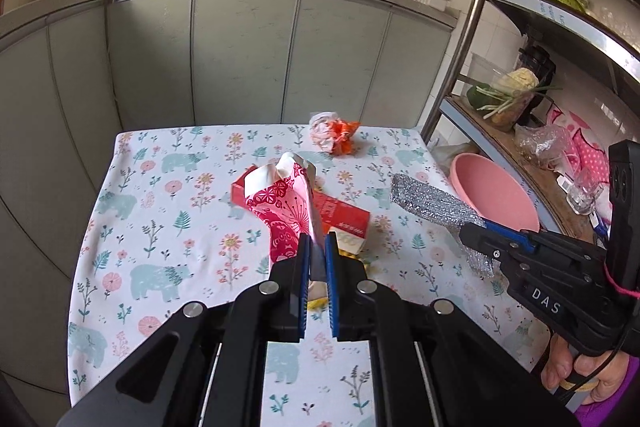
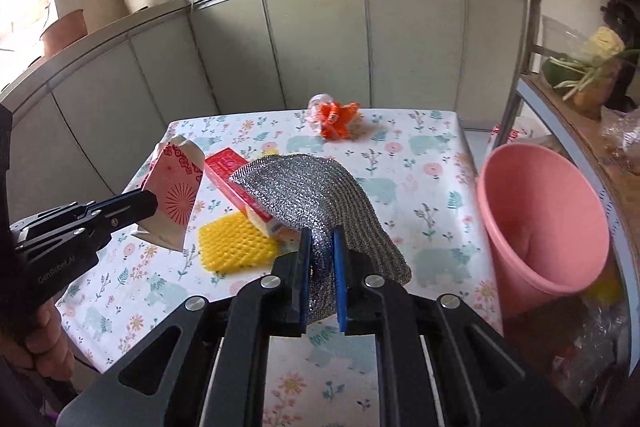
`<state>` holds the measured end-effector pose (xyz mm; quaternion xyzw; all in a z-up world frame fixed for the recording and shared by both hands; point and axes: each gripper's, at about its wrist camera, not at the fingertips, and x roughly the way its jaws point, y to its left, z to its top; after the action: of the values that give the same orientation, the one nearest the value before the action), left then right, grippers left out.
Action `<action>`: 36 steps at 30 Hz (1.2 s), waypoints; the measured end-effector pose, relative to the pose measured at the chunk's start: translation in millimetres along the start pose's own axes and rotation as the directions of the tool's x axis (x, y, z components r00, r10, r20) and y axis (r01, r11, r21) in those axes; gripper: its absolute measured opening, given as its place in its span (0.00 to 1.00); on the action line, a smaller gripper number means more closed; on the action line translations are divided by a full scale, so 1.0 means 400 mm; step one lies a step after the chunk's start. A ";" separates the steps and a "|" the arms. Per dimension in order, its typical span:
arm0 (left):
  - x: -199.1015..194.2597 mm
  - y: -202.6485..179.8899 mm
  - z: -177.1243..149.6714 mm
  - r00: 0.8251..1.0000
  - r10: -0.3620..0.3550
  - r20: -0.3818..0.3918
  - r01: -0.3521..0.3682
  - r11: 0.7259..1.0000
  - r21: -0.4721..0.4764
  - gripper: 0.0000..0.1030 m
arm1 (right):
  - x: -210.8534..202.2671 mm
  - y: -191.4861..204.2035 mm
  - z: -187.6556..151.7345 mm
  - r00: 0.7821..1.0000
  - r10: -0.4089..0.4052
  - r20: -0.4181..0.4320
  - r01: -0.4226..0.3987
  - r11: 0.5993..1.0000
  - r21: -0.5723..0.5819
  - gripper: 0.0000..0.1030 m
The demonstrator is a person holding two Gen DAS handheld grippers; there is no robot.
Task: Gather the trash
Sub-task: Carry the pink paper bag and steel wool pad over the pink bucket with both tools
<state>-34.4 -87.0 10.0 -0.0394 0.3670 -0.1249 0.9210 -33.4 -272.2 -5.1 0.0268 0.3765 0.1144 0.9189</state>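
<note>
My left gripper (image 1: pixel 316 247) is shut on a pink and white patterned paper bag (image 1: pixel 282 203), held above the table; the bag also shows in the right wrist view (image 2: pixel 176 191). My right gripper (image 2: pixel 323 239) is shut on a silver mesh scouring cloth (image 2: pixel 304 191), held above the table near the pink bin (image 2: pixel 544 219); the cloth also shows in the left wrist view (image 1: pixel 432 205). On the table lie a red box (image 1: pixel 340 215), a yellow sponge (image 2: pixel 234 241) and a crumpled orange and white wrapper (image 1: pixel 334 135).
The table has a floral bear cloth (image 1: pixel 168 227). The pink bin (image 1: pixel 496 191) stands off the table's right edge. A metal shelf rack (image 1: pixel 520 131) with vegetables and bags stands at the right. Grey cabinets (image 1: pixel 240 55) with pans on top stand behind.
</note>
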 end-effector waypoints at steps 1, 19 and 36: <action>0.005 -0.015 0.003 1.000 -0.005 -0.002 0.005 1.000 0.011 0.07 | -0.002 -0.008 -0.003 1.000 -0.006 0.000 0.006 1.000 0.006 0.10; 0.074 -0.179 0.039 0.999 -0.040 -0.012 0.041 0.991 0.125 0.07 | -0.049 -0.126 -0.023 0.995 -0.094 0.017 0.092 0.991 0.100 0.10; 0.150 -0.277 0.071 0.997 -0.070 -0.032 0.075 0.979 0.188 0.07 | -0.051 -0.218 -0.023 0.989 -0.148 0.026 0.142 0.975 0.172 0.10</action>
<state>4.9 -210.3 8.9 0.0364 0.3634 -0.1933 0.9106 -37.5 -362.1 -9.5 0.0797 0.3677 0.0139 0.9264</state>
